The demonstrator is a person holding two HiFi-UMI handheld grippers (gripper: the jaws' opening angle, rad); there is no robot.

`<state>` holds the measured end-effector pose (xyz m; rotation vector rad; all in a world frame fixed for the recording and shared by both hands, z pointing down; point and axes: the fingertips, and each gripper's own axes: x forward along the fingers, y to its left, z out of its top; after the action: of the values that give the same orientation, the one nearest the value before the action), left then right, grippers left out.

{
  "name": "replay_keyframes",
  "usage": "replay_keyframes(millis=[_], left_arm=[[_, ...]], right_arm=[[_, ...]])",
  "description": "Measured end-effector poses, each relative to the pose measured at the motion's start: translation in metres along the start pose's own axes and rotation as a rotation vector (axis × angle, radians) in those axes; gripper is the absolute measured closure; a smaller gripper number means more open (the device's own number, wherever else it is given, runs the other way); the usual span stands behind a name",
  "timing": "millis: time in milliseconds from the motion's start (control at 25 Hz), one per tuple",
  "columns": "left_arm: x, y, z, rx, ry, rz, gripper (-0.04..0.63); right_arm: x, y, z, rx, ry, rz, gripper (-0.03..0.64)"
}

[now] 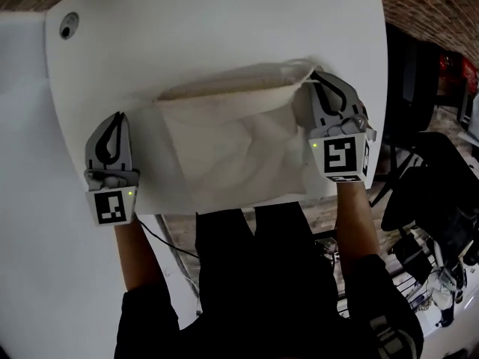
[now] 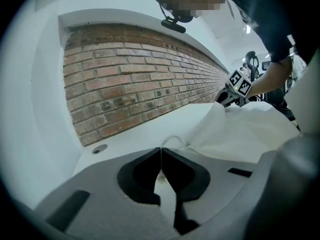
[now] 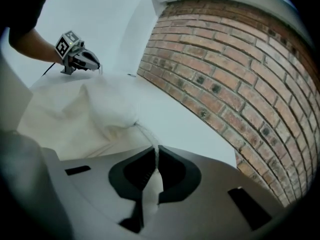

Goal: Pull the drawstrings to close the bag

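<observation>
Cream fabric drawstring bag (image 1: 232, 140), thin white drawstring cord (image 2: 172, 140). Round white table (image 1: 224, 36). Grey plastic left gripper (image 1: 116, 120) and right gripper (image 1: 320, 81), cubes w/ black-and-white square markers. Red-brown brick wall (image 2: 125, 84), pale mortar. Person's black clothing (image 1: 254, 275).

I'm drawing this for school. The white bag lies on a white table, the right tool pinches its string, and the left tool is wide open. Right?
Not quite. The left tool is shut on a drawstring, as the left gripper view shows. The rest is right.
</observation>
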<state>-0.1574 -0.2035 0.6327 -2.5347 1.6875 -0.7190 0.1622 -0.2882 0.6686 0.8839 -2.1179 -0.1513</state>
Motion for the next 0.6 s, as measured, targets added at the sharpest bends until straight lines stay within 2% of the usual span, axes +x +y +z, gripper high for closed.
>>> replay_keyframes(millis=[160,280,400,480,600], left_arm=[[0.001,0.0,-0.011,0.0,0.069,0.007,0.572],[-0.004,0.006,-0.01,-0.018,0.075,0.037,0.572],[-0.01,0.014,-0.007,-0.103,0.032,0.076,0.572],[-0.014,0.016,-0.002,-0.176,-0.036,0.066,0.572],[-0.018,0.018,0.007,-0.228,-0.14,0.032,0.572]], right_arm=[[-0.009,-0.007,0.003,0.044,-0.007,-0.029,0.607],[-0.008,-0.006,0.004,0.057,-0.01,-0.034,0.607],[-0.009,-0.007,0.0,0.076,0.0,-0.037,0.607],[-0.01,-0.009,-0.002,0.104,0.001,-0.041,0.607],[-0.01,-0.009,-0.002,0.121,-0.005,-0.042,0.607]])
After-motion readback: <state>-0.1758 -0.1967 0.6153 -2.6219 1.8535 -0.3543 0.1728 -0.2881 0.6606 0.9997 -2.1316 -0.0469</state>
